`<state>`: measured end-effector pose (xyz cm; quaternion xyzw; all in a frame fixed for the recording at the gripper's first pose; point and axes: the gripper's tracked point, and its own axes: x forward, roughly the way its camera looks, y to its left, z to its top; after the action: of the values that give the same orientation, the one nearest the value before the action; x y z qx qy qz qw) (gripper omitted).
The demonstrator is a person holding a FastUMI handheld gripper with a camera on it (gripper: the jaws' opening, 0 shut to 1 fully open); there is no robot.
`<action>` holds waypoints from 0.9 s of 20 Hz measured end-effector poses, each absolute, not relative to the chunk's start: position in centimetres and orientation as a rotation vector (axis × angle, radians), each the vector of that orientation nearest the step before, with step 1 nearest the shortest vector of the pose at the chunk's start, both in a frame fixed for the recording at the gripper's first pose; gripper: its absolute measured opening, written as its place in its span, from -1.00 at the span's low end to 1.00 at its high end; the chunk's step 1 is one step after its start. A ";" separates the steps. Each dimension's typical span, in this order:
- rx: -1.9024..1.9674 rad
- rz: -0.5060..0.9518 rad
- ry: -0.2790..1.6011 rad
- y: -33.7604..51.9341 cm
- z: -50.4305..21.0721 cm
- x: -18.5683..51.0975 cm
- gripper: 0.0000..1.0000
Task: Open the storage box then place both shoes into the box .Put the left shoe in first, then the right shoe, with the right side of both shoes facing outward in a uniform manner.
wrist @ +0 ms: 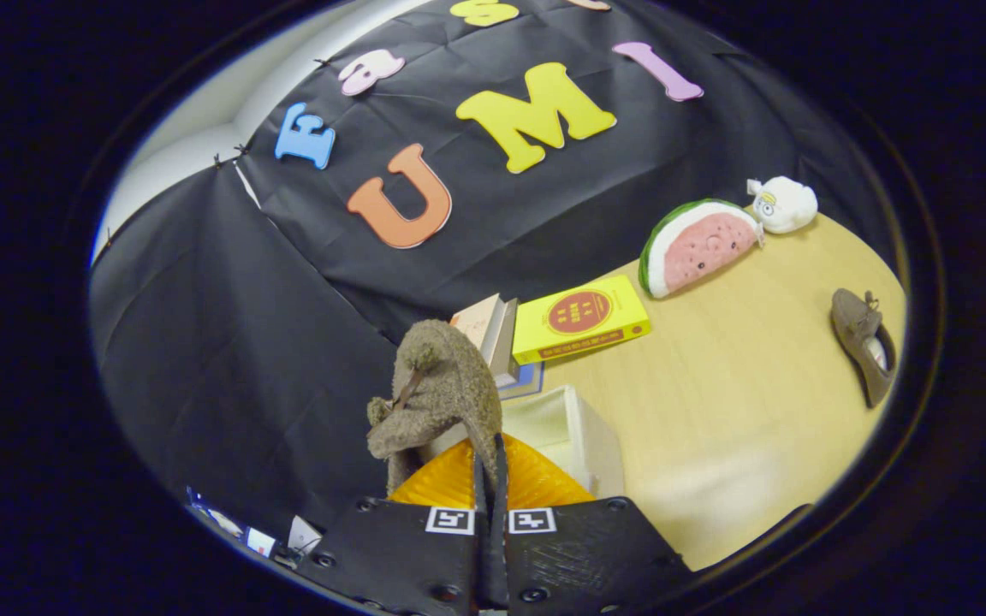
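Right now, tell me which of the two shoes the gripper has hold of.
The brown shoe just ahead of the gripper, pinched by its edge between the closed fingers above the white box. The other shoe lies untouched, far off on the table.

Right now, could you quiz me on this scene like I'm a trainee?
1. True or false: the gripper is shut on a shoe.
2. Which thing lies nearest the watermelon toy? A) the white plush toy B) the white box C) the second shoe
3. Fill in: the yellow book lies beside a ____ of books.

Key:
1. True: both fingers pinch the shoe's edge, and it hangs above the white box.
2. A: the plush toy sits right by the watermelon's end.
3. Stack.
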<state>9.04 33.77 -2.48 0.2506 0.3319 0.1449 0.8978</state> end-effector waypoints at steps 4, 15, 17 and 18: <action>0.549 0.262 0.738 37.0 -6.8 8.9 -1.00; 0.582 0.151 0.763 40.5 -12.7 9.2 -1.00; 0.588 0.134 0.756 40.6 -12.8 9.4 -1.00; 0.599 0.123 0.756 40.5 -13.0 9.6 -0.99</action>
<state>9.56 40.46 -12.96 0.2880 0.3634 0.0591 0.8841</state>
